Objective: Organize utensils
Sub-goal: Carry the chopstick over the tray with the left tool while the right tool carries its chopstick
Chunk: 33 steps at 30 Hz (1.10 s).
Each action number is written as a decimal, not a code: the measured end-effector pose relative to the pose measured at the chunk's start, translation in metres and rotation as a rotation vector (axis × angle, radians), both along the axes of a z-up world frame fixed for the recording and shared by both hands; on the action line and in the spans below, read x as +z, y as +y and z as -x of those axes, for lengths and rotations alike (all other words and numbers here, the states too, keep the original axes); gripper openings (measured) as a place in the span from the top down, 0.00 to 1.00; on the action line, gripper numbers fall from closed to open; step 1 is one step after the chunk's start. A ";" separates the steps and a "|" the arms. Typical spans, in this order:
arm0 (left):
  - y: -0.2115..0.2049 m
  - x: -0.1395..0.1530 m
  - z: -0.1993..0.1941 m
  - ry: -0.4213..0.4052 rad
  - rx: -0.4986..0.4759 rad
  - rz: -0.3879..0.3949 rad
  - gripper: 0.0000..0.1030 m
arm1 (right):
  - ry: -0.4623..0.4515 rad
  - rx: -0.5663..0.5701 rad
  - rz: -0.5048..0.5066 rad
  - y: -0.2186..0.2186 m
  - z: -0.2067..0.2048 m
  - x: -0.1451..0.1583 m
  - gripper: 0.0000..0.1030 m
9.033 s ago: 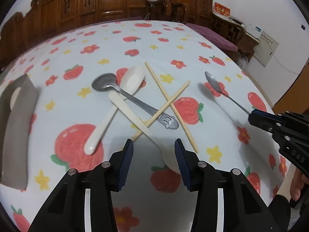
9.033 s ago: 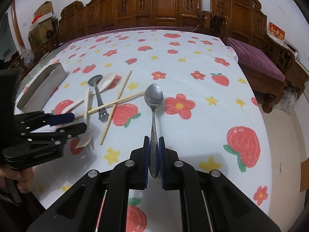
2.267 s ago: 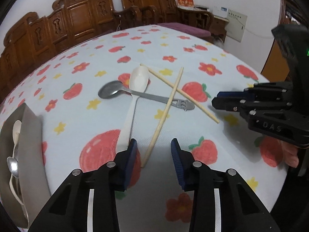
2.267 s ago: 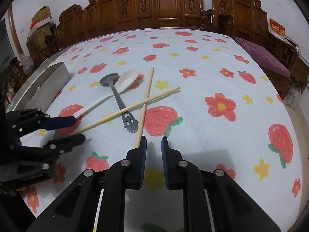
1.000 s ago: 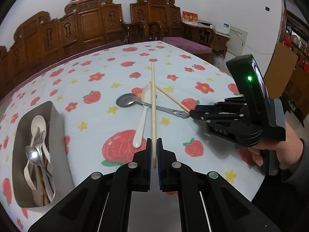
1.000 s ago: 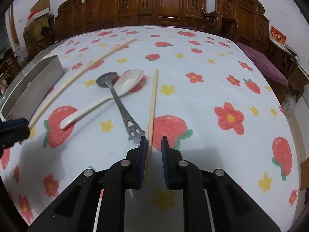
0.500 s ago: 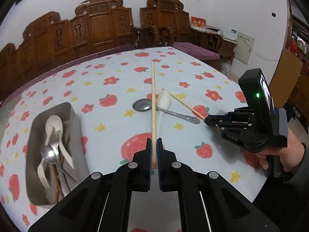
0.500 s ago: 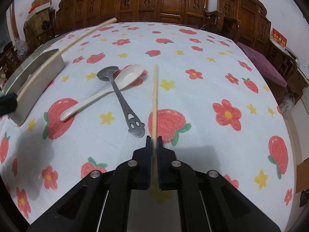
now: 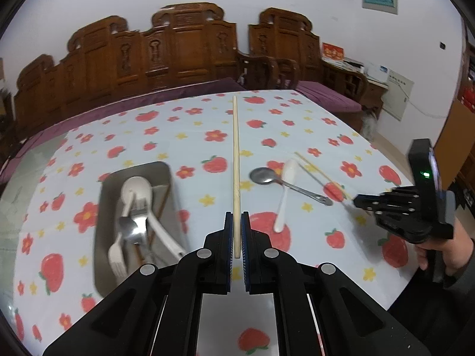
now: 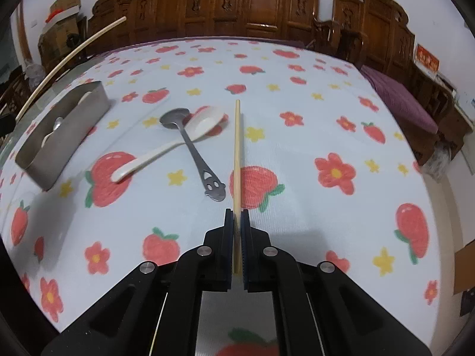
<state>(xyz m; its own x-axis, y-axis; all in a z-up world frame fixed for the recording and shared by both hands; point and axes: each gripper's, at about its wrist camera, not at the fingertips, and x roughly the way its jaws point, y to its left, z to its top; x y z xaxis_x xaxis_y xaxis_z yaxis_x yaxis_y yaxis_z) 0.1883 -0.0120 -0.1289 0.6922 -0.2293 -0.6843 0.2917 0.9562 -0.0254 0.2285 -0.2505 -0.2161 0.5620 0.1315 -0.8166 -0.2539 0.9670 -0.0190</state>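
My left gripper (image 9: 236, 218) is shut on a wooden chopstick (image 9: 236, 154) that points straight ahead, held in the air above the tablecloth. Just to its left lies the metal tray (image 9: 101, 195), holding several spoons and a fork. My right gripper (image 10: 236, 213) is shut on the second chopstick (image 10: 237, 148), raised slightly off the cloth with its shadow beside it. A metal spoon (image 10: 194, 151) lies crossed over a white spoon (image 10: 204, 123) left of that chopstick. In the left wrist view the right gripper (image 9: 357, 200) shows at the right, in a person's hand (image 9: 439, 249).
The strawberry-print tablecloth (image 10: 326, 124) covers a round table whose edge falls off at the right. Carved wooden chairs (image 9: 178, 53) line the far side. In the right wrist view the tray (image 10: 68, 124) sits at far left, the left gripper's chopstick (image 10: 74, 50) above it.
My left gripper rose and swung left with its chopstick, so the tray now lies beside it. My right gripper shut on the second chopstick and lifted it a little.
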 end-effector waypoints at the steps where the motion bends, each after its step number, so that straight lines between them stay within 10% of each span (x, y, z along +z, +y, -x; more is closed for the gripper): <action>1: 0.004 0.002 0.001 -0.002 0.010 -0.001 0.96 | -0.007 0.004 0.002 0.000 0.003 0.005 0.95; 16: 0.056 0.003 0.006 0.039 0.130 -0.030 0.96 | -0.132 0.124 -0.061 0.044 0.037 0.079 0.95; 33: 0.099 -0.049 -0.017 0.170 0.214 -0.058 0.96 | -0.135 0.259 -0.061 0.108 0.041 0.086 0.94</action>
<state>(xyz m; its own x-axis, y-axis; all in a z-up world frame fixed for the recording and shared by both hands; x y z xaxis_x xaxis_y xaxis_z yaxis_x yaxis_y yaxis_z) 0.2050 0.0869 -0.1779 0.5943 -0.0475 -0.8028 0.0795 0.9968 -0.0001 0.1876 -0.1422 -0.1300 0.6066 0.3309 -0.7228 -0.4914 0.8708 -0.0138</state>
